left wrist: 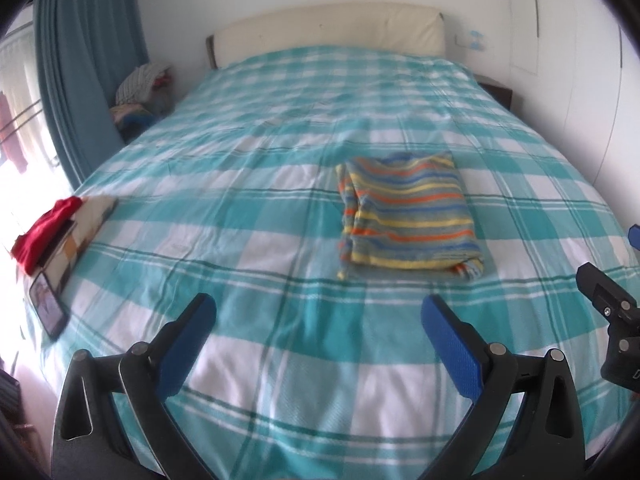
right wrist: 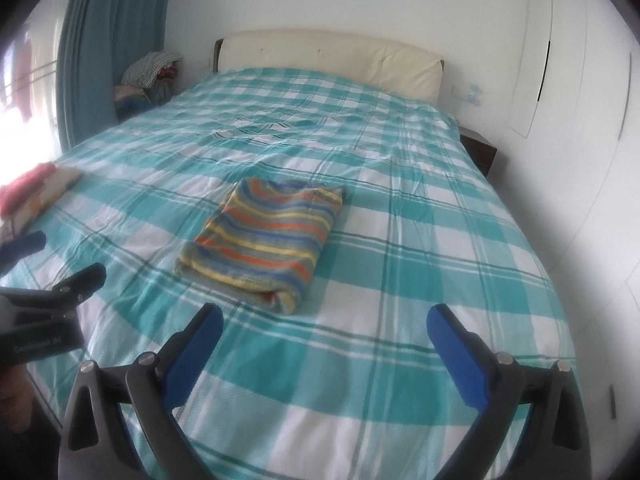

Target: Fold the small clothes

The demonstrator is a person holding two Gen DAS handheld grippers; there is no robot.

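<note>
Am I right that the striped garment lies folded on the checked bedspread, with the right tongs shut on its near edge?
Not quite. The striped garment does lie folded on the checked bedspread, but the right tongs are open and apart from it, short of its near edge, holding nothing. The right wrist view shows this.

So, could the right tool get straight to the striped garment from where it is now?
Probably yes. The right tool is open and empty, and the folded striped garment lies just ahead of it on the bedspread, with only bare cover between them.
</note>
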